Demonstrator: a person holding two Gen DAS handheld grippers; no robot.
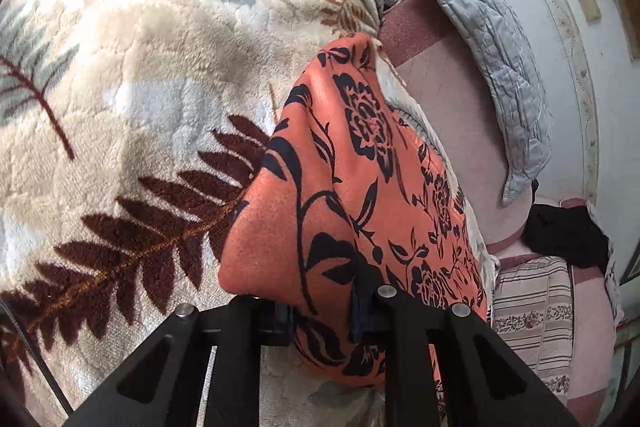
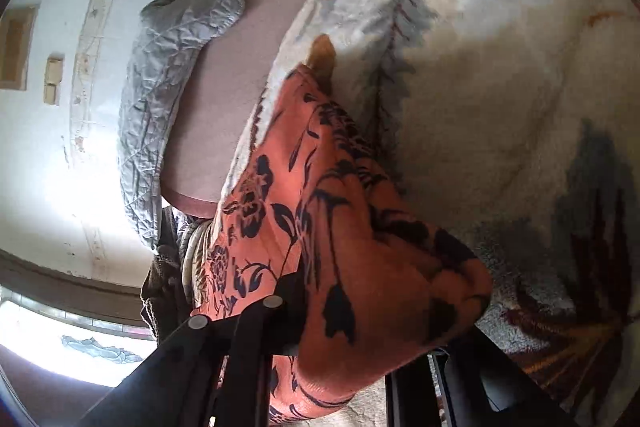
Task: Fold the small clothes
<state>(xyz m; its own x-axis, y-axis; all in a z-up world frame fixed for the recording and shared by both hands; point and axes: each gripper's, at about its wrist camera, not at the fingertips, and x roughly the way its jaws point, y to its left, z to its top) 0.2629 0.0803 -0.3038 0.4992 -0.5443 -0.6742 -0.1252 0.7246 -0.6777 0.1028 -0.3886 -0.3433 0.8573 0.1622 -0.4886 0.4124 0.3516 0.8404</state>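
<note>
- The left gripper (image 1: 320, 311) points down at a slant, its two black fingers (image 1: 416, 347) reaching in from the bottom of its own view.
- Its jaws are pinched onto the orange floral garment (image 1: 340, 187), a fold bunched up between the pads.
- The right gripper (image 2: 360, 339) also angles downward, rolled over so its fingers (image 2: 240, 355) enter aslant from the lower edge.
- Its jaws are clamped on the same garment, cloth draped over the near finger.
- Both grippers sit at the garment's near edge, pads hidden under cloth.

Orange floral garment (image 2: 320, 227) on fleece blanket (image 2: 500, 107)
</note>
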